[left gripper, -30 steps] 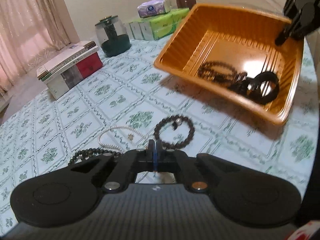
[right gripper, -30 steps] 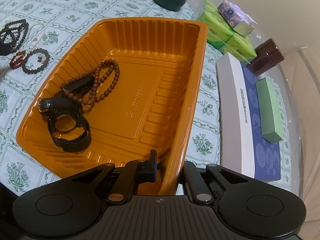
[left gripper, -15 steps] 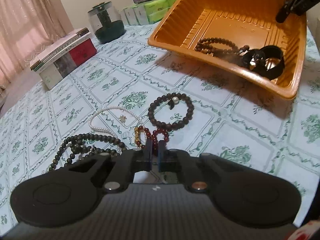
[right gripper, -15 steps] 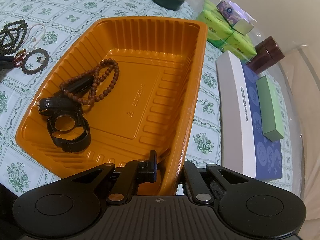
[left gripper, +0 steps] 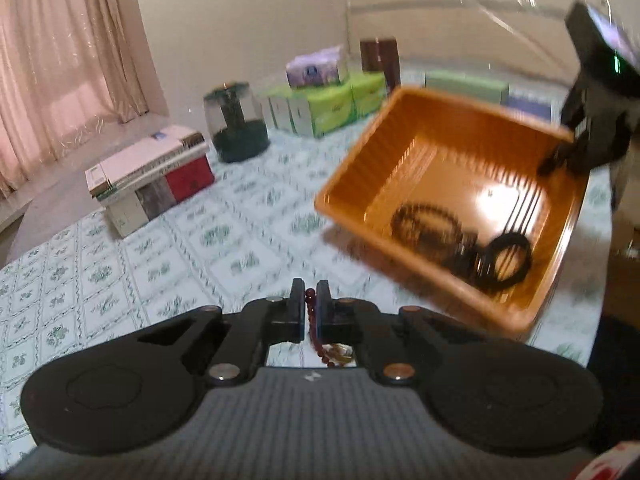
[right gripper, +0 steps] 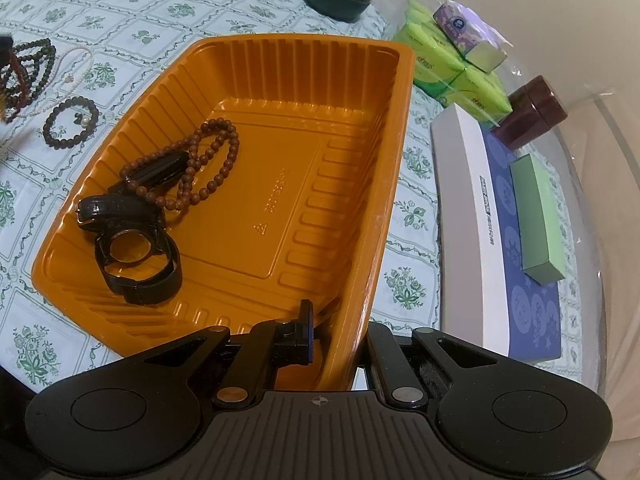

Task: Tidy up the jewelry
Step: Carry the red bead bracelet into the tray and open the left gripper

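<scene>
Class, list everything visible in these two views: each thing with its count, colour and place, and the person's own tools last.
Ribbed plastic tray: one, orange, tilted on tablecloth.
Bead bracelet: one, brown, in tray.
Watches: seemingly two, black, in tray.
Pearl-accented bead bracelet: one, dark, on tablecloth.
Tissue packs: several, green, behind tray.
Flat box: one, white and blue, beside tray.
Left gripper: shut on red bead bracelet.
Right gripper: shut on tray's rim.

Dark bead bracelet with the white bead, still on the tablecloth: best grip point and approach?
Pinch the dark bead bracelet across one arc of its ring, one finger inside the loop and one outside, coming straight down from above. It lies flat and open on the tablecloth, so no edge stands up for a side approach. Take the arc facing the orange tray; the pearl strand and the other beads lie on its far side.
</scene>
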The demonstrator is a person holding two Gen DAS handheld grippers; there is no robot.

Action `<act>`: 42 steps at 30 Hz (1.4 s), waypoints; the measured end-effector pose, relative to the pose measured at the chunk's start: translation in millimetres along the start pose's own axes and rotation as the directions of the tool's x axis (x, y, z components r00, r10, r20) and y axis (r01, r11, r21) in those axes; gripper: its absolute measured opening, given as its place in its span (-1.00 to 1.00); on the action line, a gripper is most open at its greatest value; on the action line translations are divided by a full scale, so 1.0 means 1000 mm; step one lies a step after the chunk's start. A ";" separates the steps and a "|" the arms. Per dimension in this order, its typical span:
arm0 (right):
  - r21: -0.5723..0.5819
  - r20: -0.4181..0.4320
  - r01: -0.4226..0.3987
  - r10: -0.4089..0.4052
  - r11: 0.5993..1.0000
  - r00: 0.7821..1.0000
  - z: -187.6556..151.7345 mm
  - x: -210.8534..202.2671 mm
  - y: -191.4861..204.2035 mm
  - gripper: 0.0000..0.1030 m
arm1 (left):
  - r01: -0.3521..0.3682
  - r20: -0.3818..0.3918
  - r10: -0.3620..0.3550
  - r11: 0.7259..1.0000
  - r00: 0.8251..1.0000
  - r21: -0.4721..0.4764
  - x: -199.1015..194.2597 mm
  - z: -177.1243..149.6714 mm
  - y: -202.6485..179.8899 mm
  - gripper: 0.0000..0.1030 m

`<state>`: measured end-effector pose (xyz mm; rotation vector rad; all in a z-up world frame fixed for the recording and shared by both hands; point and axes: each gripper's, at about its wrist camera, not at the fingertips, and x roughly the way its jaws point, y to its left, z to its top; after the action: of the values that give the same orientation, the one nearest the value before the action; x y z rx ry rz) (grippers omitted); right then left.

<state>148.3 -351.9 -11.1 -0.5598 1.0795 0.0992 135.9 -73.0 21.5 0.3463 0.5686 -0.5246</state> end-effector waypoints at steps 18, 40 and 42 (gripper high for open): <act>0.001 0.004 -0.002 0.002 1.000 1.000 0.001 -0.001 0.000 -0.88 | 0.296 0.098 -0.290 0.954 0.952 -0.056 0.015 0.067 -0.068 -0.93; 0.002 0.014 0.000 0.000 1.000 1.000 -0.001 0.000 0.000 -0.88 | 0.264 0.046 -0.264 0.964 0.963 0.014 0.035 0.051 -0.100 -0.74; 0.002 0.014 0.000 0.000 1.000 1.000 -0.001 0.000 0.000 -0.88 | 0.214 0.052 -0.214 0.977 0.976 -0.001 0.030 0.045 -0.087 -0.73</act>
<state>147.3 -352.9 -11.2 -0.5560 1.0657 0.1019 127.4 -175.2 25.0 0.2660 0.5607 -0.7371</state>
